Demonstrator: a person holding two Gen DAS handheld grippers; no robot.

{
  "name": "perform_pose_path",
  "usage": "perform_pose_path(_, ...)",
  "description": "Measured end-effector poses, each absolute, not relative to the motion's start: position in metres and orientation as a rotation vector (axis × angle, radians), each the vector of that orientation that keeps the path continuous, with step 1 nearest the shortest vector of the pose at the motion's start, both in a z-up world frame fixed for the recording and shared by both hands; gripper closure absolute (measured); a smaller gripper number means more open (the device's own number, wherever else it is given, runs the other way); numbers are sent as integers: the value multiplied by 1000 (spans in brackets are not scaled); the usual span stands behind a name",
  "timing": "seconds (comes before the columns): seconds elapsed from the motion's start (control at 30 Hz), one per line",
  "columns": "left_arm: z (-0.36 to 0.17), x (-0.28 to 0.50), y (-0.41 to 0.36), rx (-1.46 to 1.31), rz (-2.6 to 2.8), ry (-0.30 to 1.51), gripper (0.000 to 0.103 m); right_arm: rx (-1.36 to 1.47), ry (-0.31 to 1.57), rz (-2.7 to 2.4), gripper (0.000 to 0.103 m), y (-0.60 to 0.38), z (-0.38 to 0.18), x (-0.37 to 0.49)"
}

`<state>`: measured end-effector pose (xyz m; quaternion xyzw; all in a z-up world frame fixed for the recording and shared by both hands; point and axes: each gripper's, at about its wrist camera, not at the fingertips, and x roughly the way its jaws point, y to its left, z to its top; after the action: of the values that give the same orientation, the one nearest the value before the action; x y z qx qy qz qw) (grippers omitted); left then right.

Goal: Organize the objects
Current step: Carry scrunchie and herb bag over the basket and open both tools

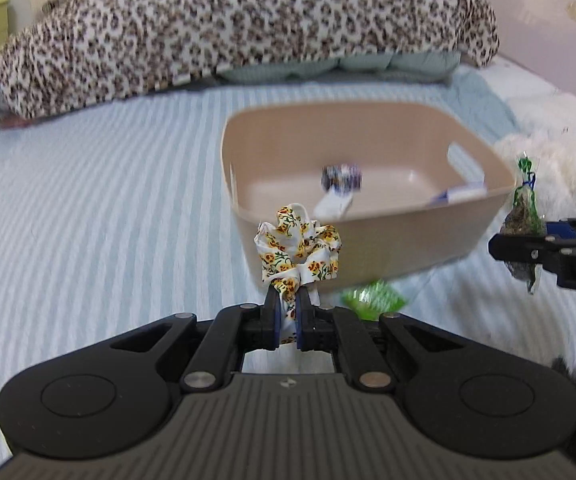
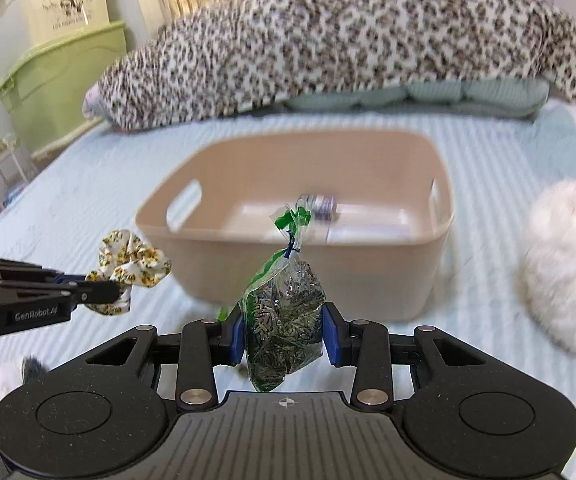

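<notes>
My left gripper (image 1: 287,307) is shut on a floral scrunchie (image 1: 298,250), white with yellow flowers, held above the bed just in front of the beige plastic bin (image 1: 368,252). My right gripper (image 2: 283,330) is shut on a clear green-tied bag of dried herbs (image 2: 283,312), held in front of the bin (image 2: 308,276). The bin holds a small purple-patterned item (image 1: 340,176) and white flat packets (image 1: 334,206). The left gripper and scrunchie (image 2: 131,270) show at the left of the right wrist view; the herb bag (image 1: 522,216) shows at the right of the left wrist view.
The bin sits on a bed with a blue striped sheet (image 1: 87,200). A leopard-print pillow (image 1: 227,28) lies behind it. A fluffy white item (image 2: 568,260) lies right of the bin. A green wrapper (image 1: 372,300) lies by the bin's front. Storage boxes (image 2: 59,80) stand left of the bed.
</notes>
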<state>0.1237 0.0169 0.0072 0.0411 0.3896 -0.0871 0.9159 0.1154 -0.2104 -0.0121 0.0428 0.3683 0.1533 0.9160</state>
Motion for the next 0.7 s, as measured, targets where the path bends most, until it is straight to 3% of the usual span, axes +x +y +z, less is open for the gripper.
perform_pose_path(0.4, 34, 177, -6, 110, -182, 712, 95, 26, 629, 262, 68, -219, 21, 165)
perform_pose_path(0.7, -2, 232, -31, 171, -136, 777, 95, 13, 695, 208, 68, -220, -7, 205)
